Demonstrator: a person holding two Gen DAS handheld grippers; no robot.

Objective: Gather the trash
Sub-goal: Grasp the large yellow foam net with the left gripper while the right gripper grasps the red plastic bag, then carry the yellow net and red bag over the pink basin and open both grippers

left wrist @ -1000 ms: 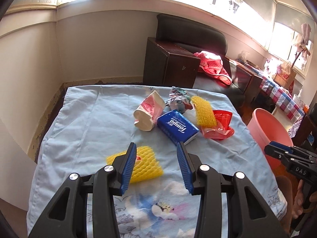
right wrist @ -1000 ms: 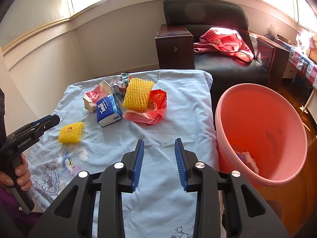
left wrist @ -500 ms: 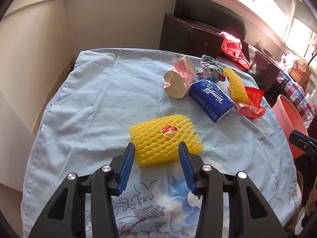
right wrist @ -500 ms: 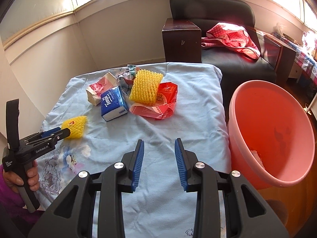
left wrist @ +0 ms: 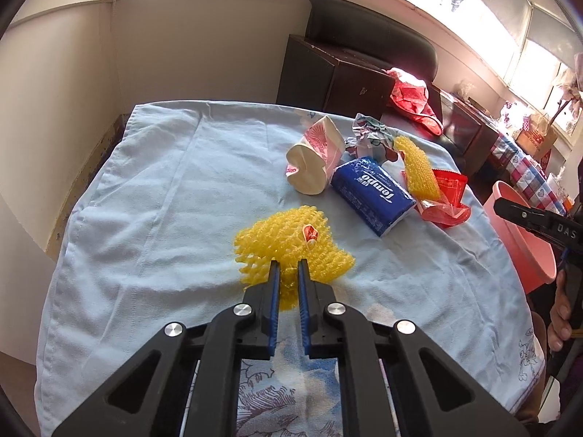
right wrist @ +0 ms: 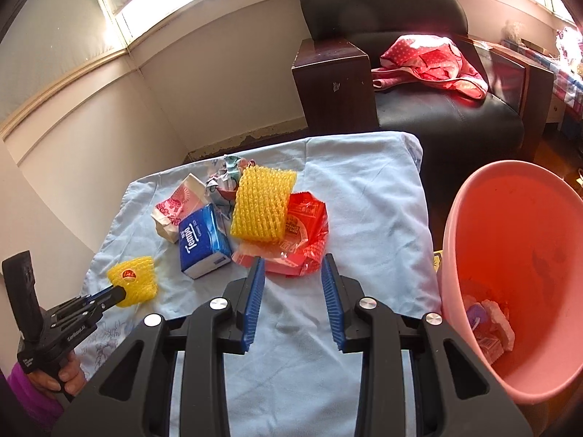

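While the left gripper [left wrist: 289,276] pinches its blue ribbed pads on the near edge of the small yellow foam net [left wrist: 291,251], that net lies crumpled on the pale blue cloth [left wrist: 164,189], left of the tissue pack [left wrist: 373,195] and well apart from it; its long axis runs roughly left to right across the left wrist view, and a red sticker sits on its upper face. Just left of the tissue pack lies a squashed pink-and-white paper carton [left wrist: 315,162], open mouth toward the camera. The tissue pack itself is a glossy blue soft-sided block. Behind it sits a crumpled wrapper [left wrist: 371,136]. To its right a larger yellow foam net [right wrist: 262,209], an open-celled mesh sleeve, rests on a shiny red plastic packet [right wrist: 302,236]. The right gripper [right wrist: 291,280] hovers just before that packet, fingers spread wide, nothing between them. Far right of the tissue pack, off the cloth, stands a smooth pink plastic basin [right wrist: 510,255] with scraps in its bottom.
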